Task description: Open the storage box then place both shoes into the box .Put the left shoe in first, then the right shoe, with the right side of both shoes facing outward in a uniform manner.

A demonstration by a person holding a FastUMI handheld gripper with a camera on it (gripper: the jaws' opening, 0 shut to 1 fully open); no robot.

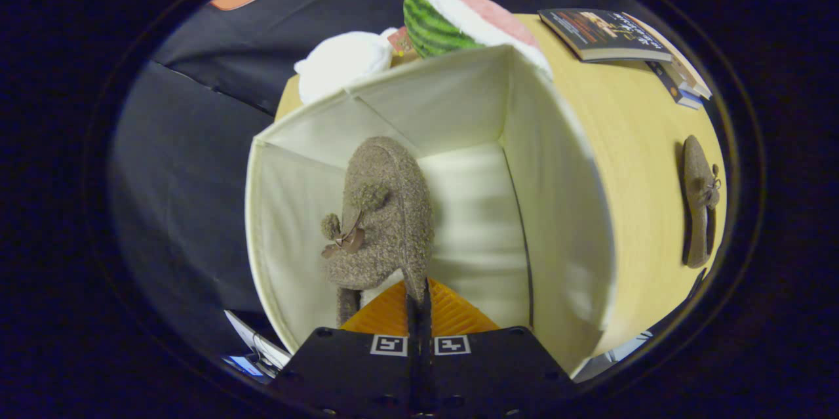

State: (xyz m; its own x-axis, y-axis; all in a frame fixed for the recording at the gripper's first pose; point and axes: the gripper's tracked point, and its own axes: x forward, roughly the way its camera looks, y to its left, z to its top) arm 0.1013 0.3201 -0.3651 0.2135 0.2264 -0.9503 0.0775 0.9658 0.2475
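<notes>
Tool [419, 304], lower centre, pinches brown shoe [380, 216] by its heel rim over open storage box [557, 209] | second shoe [700, 199] waits on table [629, 143], far right | risk: thin grip slips, shoe drops facing wrong way.

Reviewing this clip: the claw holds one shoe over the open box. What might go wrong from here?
1. The claw pinches only a thin edge of the shoe, so it may slip and land facing the wrong way.
2. The shoe hangs near the box's left side; lowering it could brush that soft wall and turn it.
3. The second shoe lies on the table to the right of the box; reaching for it could nudge the box.
</notes>
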